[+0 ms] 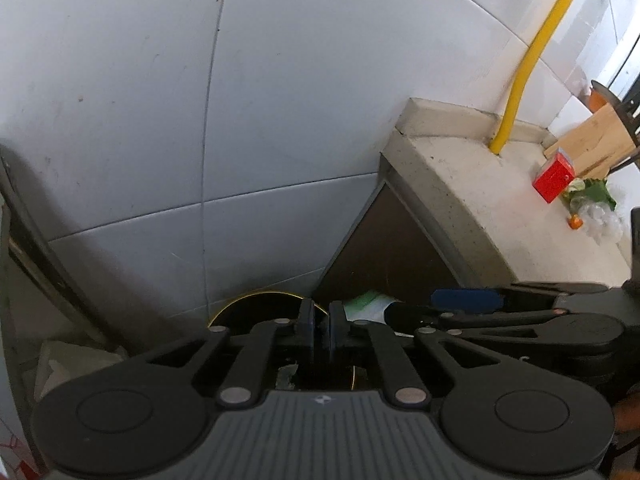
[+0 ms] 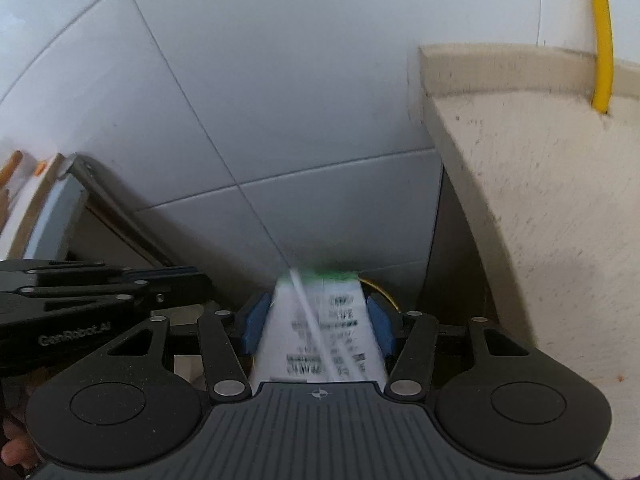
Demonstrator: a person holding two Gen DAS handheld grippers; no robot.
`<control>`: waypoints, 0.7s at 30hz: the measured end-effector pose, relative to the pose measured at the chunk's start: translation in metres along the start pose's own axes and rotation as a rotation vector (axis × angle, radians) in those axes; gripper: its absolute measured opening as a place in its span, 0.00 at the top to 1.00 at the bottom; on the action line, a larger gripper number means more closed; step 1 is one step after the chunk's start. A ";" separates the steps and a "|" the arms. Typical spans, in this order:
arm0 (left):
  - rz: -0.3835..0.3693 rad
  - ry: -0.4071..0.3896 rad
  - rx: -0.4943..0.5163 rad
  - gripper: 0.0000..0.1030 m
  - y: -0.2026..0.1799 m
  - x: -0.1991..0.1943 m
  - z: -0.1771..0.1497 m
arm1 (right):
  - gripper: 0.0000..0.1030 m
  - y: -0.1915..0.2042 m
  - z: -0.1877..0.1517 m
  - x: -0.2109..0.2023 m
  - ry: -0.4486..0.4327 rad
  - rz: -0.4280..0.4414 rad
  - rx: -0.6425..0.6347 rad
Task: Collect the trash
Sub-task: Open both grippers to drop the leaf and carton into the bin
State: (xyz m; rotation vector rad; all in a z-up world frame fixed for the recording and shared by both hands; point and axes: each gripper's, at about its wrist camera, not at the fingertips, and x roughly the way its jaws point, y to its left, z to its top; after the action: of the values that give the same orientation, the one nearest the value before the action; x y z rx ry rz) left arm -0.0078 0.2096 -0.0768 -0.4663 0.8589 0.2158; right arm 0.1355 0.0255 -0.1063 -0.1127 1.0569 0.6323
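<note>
Right tool (image 2: 318,322) grips a white-and-green carton (image 2: 320,332) between its blue pads, pointing down toward the tiled wall (image 2: 280,100). Left tool (image 1: 320,322) closed, empty, just left of it. Tabletop (image 2: 540,200) to the right.

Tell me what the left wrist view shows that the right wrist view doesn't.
Only the left wrist view: a red box, leafy scraps and clear plastic on the counter's far end, and the shut left claw over a black, gold-rimmed bin.

Only the right wrist view: the print on the white-and-green carton that the right claw is clamped on.

Both: the white tiled wall, the speckled counter, the yellow pipe, and that carton.
</note>
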 end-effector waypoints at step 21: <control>-0.002 0.006 0.051 0.84 -0.006 0.003 0.000 | 0.37 -0.008 -0.010 -0.032 -0.048 -0.023 0.056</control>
State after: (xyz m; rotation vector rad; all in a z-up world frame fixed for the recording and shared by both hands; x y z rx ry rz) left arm -0.0035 0.2044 -0.0770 -0.4208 0.8677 0.1904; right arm 0.1218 0.0017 -0.0862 -0.0603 1.0248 0.5815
